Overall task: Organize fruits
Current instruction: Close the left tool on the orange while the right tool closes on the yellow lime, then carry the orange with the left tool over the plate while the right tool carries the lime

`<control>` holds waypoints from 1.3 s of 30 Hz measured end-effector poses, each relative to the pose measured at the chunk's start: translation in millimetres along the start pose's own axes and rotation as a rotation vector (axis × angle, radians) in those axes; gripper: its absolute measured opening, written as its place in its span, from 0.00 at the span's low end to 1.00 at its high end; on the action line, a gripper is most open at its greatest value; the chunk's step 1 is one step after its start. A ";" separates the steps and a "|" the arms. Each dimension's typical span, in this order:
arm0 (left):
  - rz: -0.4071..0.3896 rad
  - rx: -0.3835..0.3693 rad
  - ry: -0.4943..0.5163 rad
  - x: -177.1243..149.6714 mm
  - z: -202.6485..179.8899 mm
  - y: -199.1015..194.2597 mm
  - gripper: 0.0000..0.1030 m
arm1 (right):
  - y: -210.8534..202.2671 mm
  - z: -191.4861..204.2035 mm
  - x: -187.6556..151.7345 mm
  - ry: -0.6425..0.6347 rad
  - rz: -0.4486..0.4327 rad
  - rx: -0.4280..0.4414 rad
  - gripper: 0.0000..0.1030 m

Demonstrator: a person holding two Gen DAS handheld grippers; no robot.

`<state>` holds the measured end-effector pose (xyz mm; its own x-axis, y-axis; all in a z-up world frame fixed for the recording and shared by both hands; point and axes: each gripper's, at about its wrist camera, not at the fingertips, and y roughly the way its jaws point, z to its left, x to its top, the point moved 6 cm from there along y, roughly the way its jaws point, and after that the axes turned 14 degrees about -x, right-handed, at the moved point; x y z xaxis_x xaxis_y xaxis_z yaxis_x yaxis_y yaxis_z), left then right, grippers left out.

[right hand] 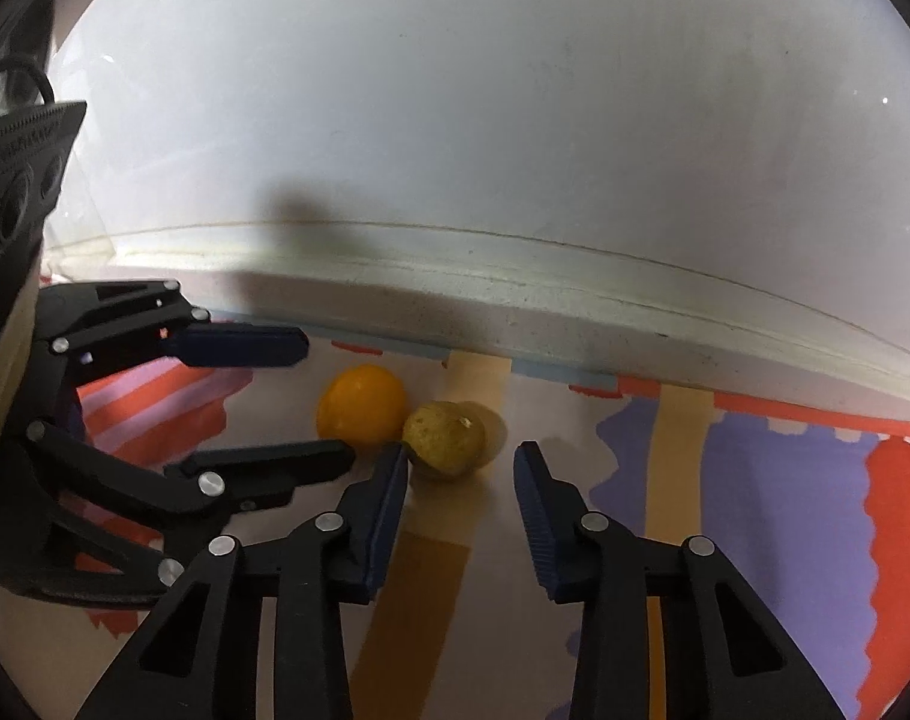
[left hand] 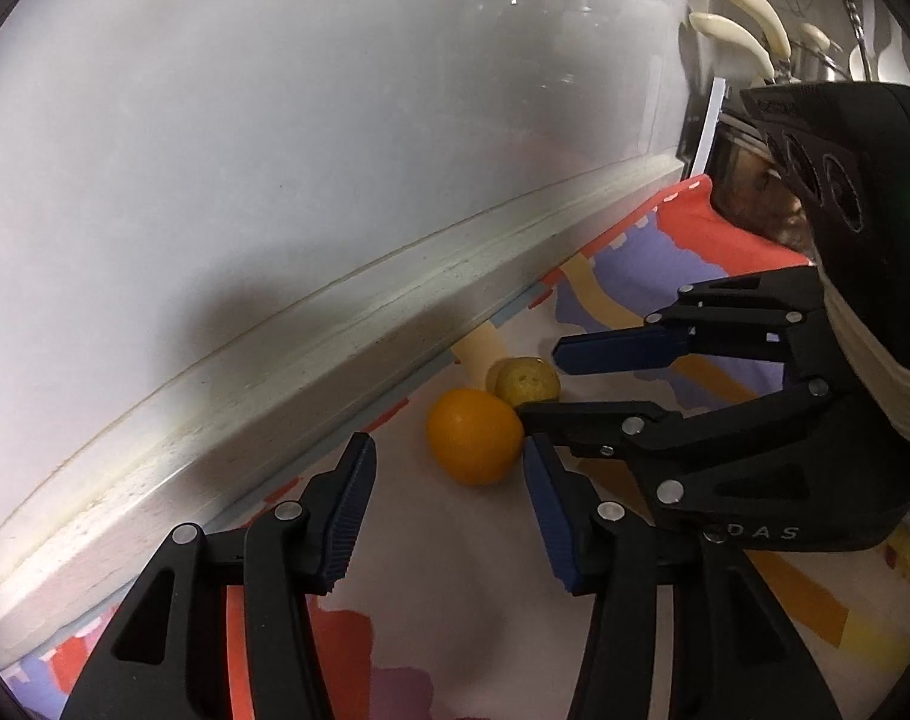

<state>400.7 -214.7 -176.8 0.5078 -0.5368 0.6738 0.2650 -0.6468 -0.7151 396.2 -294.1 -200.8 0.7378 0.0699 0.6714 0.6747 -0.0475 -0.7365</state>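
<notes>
left gripper (left hand: 449, 501) bottom centre of left wrist view, jaws wide, holding nothing | orange (left hand: 474, 437) mid-frame on the patterned cloth (left hand: 622, 294), touching the yellow-green fruit (left hand: 526, 383) | right gripper (right hand: 460, 501) bottom centre of right wrist view, jaws wide, fruit just ahead near white wall (right hand: 484, 120)

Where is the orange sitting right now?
The orange lies on the patterned cloth near the white ledge, touching the yellowish fruit, just ahead of both open grippers.

text: "DAS" | on: right claw (left hand: 535, 387) black body | other lettering: unreadable
</notes>
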 end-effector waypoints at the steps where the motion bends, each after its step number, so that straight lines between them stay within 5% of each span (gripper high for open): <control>1: -0.001 -0.003 -0.003 0.6 0.3 0.7 0.48 | 0.4 -1.1 0.8 0.006 -0.001 0.003 0.35; 22: 0.042 0.023 -0.068 -0.5 -8.9 9.1 0.36 | -23.4 -1.8 -2.2 0.075 -0.011 -0.107 0.29; 39: -0.127 0.109 -0.132 -1.9 -56.6 -92.5 0.36 | -123.5 12.5 -9.5 0.129 -0.127 -0.103 0.29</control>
<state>328.8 -184.5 -101.4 0.5660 -0.3744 0.7345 0.4168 -0.6387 -0.6468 305.6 -276.5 -117.2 0.6385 -0.0462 0.7682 0.7561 -0.1482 -0.6374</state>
